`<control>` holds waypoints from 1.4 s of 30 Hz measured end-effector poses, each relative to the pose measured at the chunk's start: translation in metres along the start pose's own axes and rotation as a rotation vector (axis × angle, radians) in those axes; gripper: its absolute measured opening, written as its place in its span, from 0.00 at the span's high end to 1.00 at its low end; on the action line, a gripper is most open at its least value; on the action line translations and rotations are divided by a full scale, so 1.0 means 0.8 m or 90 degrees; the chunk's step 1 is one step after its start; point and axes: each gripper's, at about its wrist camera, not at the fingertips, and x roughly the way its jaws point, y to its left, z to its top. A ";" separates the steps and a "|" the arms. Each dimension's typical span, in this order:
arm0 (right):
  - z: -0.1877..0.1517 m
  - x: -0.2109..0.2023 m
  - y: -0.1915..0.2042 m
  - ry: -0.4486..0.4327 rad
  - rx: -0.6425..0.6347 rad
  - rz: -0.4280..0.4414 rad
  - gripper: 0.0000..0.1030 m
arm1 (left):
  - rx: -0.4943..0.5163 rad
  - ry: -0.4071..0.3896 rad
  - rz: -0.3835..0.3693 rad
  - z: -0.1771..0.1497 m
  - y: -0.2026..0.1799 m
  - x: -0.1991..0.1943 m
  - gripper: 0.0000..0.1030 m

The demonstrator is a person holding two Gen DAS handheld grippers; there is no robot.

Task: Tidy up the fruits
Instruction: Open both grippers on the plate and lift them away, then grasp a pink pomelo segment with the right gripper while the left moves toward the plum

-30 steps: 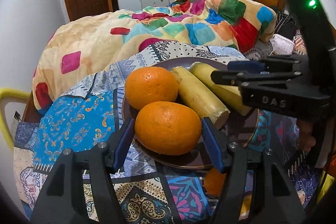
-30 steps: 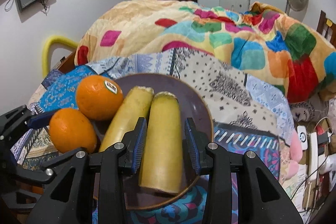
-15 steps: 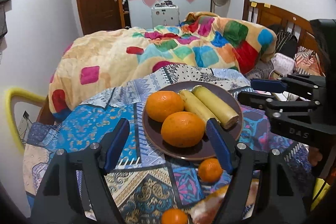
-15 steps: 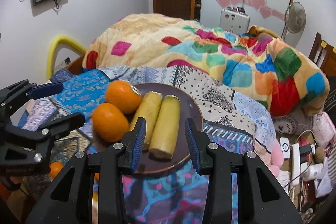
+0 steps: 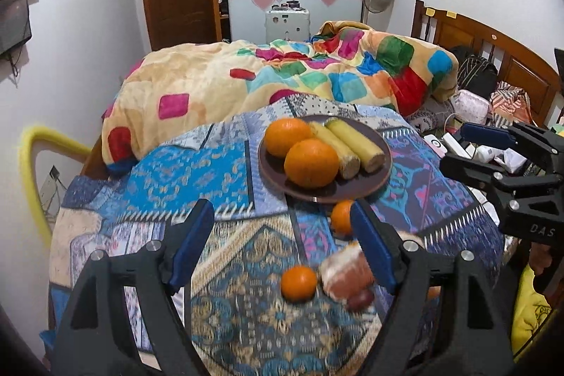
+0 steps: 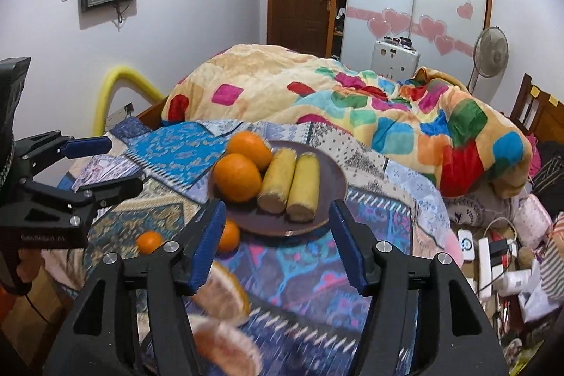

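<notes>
A brown plate (image 5: 382,164) (image 6: 335,189) on the patterned blanket holds two large oranges (image 5: 311,162) (image 6: 237,177) and two yellow corn cobs (image 5: 356,143) (image 6: 304,187). Two small oranges (image 5: 299,282) (image 5: 341,217) (image 6: 149,242) lie on the blanket in front of the plate, beside cut grapefruit pieces (image 5: 343,272) (image 6: 225,296). My left gripper (image 5: 282,245) is open and empty, pulled back above the small fruits. My right gripper (image 6: 278,244) is open and empty, in front of the plate. It shows at the right of the left wrist view (image 5: 493,147).
A colourful quilt (image 5: 299,76) is heaped on the bed behind the plate. A wooden headboard (image 5: 493,59) and clutter (image 6: 500,252) lie to the right. A yellow padded rail (image 5: 31,164) stands at the left. A door, wardrobe and fan are at the back.
Both grippers have drawn back and up from the plate. The left let go of the front orange and the right opened off the corn cob; the small fruits came into view.
</notes>
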 end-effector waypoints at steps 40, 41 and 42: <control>-0.167 -0.005 -0.032 0.083 0.064 0.023 0.63 | 0.026 0.093 -0.063 -0.120 -0.066 0.036 0.48; -0.169 -0.008 -0.040 0.081 0.075 0.006 0.63 | 0.026 0.092 -0.062 -0.118 -0.068 0.038 0.48; -0.170 -0.009 -0.045 0.080 0.080 -0.008 0.63 | 0.027 0.091 -0.061 -0.116 -0.070 0.040 0.48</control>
